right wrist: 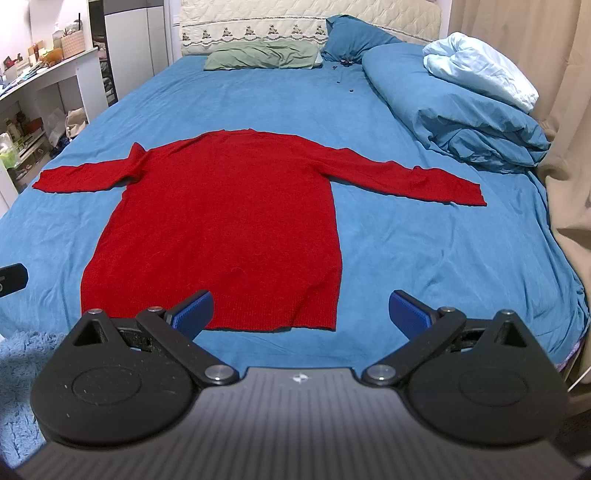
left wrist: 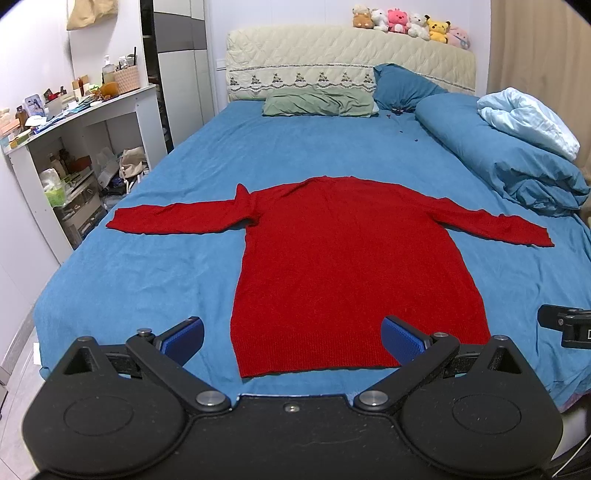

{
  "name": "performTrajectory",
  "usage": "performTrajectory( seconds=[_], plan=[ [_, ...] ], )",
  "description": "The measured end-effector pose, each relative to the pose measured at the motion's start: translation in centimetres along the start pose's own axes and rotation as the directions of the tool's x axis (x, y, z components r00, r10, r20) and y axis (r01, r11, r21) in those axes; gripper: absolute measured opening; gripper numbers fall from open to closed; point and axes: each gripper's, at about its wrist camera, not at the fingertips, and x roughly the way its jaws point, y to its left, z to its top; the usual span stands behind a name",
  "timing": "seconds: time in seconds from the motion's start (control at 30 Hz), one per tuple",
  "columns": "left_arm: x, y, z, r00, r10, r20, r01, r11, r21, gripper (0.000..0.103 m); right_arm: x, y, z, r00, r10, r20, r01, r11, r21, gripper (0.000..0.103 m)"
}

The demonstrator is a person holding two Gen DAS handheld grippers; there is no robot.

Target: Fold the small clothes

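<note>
1. Left wrist view: the left claw is spread wide and holds nothing, its blue fingertips hanging over the foot edge of the bed.
2. A red sweater lies flat on the blue sheet near that foot edge, its hem toward the foot edge, its neck toward the headboard, and both sleeves stretched out toward the two side edges.
3. The hem sits just in front of the left claw, one fingertip on either side of the sweater's left lower corner; neither can be told to touch it.
4. A green pillow lies at the head edge, a folded blue duvet along the right edge, and plush toys line the headboard top.
5. Right wrist view: the right claw is likewise wide apart and empty, held over the foot edge.
6. The sweater lies just ahead of it, its right lower corner between the fingertips.
7. A cluttered white shelf unit stands beside the left edge of the bed.
</note>
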Motion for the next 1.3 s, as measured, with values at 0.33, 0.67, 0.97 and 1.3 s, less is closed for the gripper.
performTrajectory(
  seconds=[0.33, 0.67, 0.97, 1.3],
  plan=[
    [-0.1, 0.1, -0.1, 1.0, 0.0, 0.005, 0.0, 1.0, -0.004, 0.103, -0.2, 0.0, 0.0, 1.0, -0.001, 0.002, 0.001, 1.0, -0.001, 0.103],
    [-0.3, 0.1, 0.0, 1.0, 0.002, 0.008, -0.002, 1.0, -0.002, 0.103, -0.6, 0.1, 0.2, 1.0, -0.007, 0.007, 0.007, 1.0, -0.003, 0.103],
    [-0.7, 0.1, 0.1, 1.0, 0.002, 0.019, -0.002, 1.0, 0.0, 0.103, -0.7, 0.2, 0.5, 1.0, -0.008, 0.01, 0.008, 1.0, -0.003, 0.103],
    [-0.8, 0.1, 0.0, 1.0, 0.003, 0.022, -0.003, 1.0, -0.005, 0.103, -1.5, 0.6, 1.0, 1.0, -0.005, 0.012, 0.005, 1.0, -0.007, 0.103]
  ],
)
